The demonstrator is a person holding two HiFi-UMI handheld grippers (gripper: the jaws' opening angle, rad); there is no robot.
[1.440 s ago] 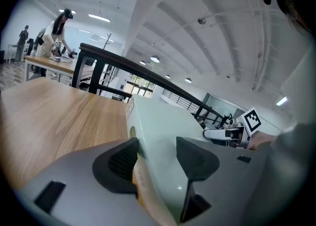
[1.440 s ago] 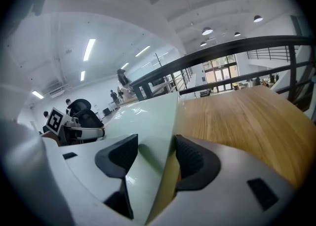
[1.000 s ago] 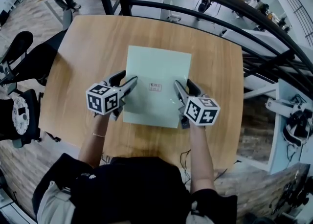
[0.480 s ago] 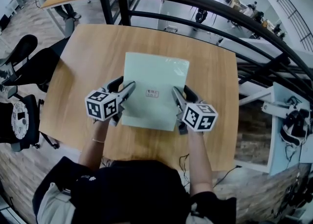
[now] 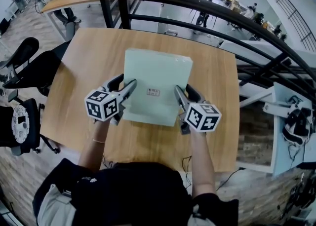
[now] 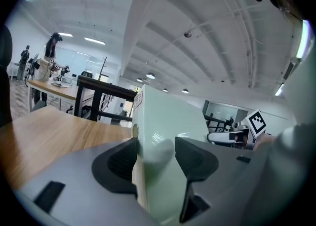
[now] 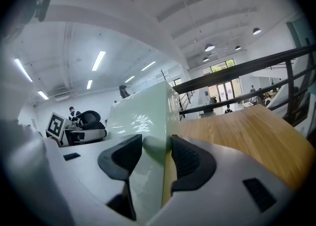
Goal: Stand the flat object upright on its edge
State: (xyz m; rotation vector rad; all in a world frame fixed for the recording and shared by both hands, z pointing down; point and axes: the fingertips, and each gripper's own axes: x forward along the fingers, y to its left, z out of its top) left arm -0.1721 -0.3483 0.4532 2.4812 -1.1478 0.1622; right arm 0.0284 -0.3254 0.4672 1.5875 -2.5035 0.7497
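Two grippers hold a pale green flat box [image 5: 155, 77] by its side edges over the wooden table [image 5: 217, 87] in the head view. The left gripper [image 5: 127, 84] is on the left edge and the right gripper [image 5: 182, 92] on the right. Whether the box's far edge touches the wood cannot be told. A small label [image 5: 153, 92] sits on its upper face. A dark railing [image 5: 197, 4] curves just beyond the table, and a black office chair [image 5: 27, 64] stands to the left.

In the left gripper view, the left gripper [image 6: 155, 156] pinches the box [image 6: 170, 116], with both pads pressed on its faces. The box blocks much of the view ahead, with tabletop [image 6: 44, 131] and railing [image 6: 101, 94] to its left.

In the right gripper view, the right gripper [image 7: 157, 158] has just been closing and clamps the box [image 7: 143, 116] between its pads. Bare table [image 7: 237, 131] lies to the right under the railing [image 7: 256, 62].
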